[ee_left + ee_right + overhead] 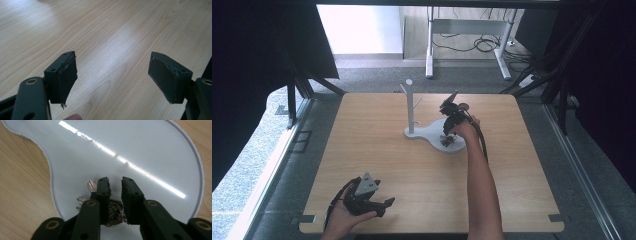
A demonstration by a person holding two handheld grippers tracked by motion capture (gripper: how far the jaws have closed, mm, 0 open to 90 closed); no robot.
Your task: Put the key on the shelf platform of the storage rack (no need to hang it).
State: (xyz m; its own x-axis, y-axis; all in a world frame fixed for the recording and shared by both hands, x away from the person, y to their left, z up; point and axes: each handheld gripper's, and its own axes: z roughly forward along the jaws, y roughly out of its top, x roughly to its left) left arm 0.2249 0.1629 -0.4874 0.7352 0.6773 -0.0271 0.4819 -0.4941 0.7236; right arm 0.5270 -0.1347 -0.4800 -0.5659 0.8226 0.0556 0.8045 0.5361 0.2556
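Observation:
A white stand has an upright post with pegs (410, 107) and a flat rounded base (431, 131) (130, 142) at the middle back of the wooden table (372, 150). A bunch of metal keys (446, 142) (91, 186) lies on the near edge of that base. My right gripper (447, 136) (115, 180) points down onto the base, with its jaws drawn close together around the key bunch. At the front left of the table my left gripper (386, 206) (112, 75) is held low over bare wood, wide open with nothing between its pads (65, 75).
The table's front edge lies just under the left hand. Dark curtains flank the table on both sides. Behind it stand the legs of a metal desk (430, 45) with loose cables (484, 44) on the floor.

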